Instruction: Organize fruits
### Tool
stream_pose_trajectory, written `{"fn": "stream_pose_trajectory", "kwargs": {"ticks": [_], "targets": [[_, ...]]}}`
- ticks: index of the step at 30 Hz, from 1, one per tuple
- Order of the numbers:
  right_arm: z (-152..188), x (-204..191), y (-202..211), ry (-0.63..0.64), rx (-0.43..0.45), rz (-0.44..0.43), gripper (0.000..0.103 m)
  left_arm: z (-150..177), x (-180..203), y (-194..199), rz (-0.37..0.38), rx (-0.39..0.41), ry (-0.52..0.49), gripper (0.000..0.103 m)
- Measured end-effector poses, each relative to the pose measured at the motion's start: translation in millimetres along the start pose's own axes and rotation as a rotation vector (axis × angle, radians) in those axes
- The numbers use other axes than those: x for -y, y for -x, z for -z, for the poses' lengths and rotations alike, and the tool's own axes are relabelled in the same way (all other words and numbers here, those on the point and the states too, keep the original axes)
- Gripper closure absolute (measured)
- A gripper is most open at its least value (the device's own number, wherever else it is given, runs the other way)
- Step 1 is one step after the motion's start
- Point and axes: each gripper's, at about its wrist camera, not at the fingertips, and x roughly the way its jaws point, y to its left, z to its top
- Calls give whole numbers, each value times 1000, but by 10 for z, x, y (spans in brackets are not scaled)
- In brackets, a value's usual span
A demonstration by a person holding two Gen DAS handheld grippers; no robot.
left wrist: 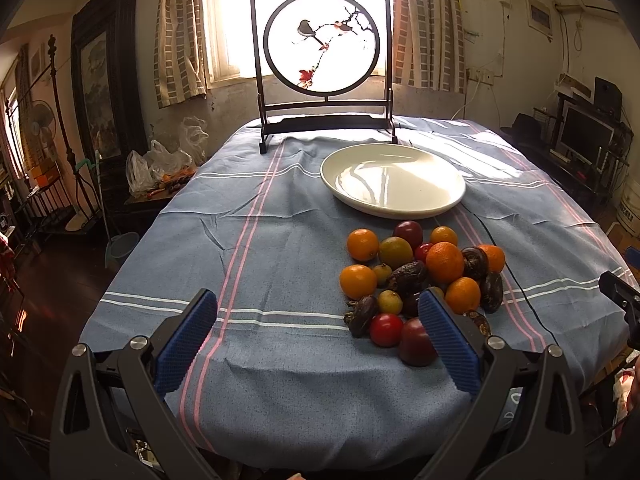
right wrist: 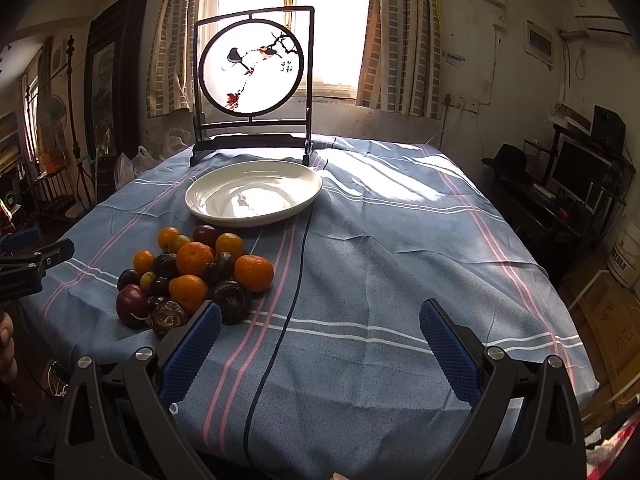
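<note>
The left gripper (left wrist: 318,326) hangs over the near edge of the tabletop (left wrist: 280,248) with its blue fingers (left wrist: 188,338) spread wide and nothing between them; only bare striped cloth shows in the gap. Its right finger overlaps the near side of the fruit pile (left wrist: 420,276) in this view, though whether it touches any fruit cannot be told. The right gripper (right wrist: 320,330) is likewise wide apart and empty above the near edge, and a thin black cable (right wrist: 296,280) runs across the cloth between its fingers toward the far edge.

The pile sits toward the near edge, between the two grippers: oranges, dark plums, small red and yellow-green fruits and wrinkled brown ones, heaped touching one another. The heap stretches from the near edge toward the white plate (left wrist: 394,178), which lies empty just beyond it. Behind the plate a framed bird screen (left wrist: 322,50) stands upright at the far edge. Open cloth spreads toward the left and right edges.
</note>
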Motion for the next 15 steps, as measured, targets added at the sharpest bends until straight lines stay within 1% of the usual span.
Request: {"fn": "stream_pose_trajectory", "kwargs": {"ticks": [15], "targets": [[24, -18, -12, 3, -2, -7, 3, -7, -16, 20, 4, -3, 2, 4]]}}
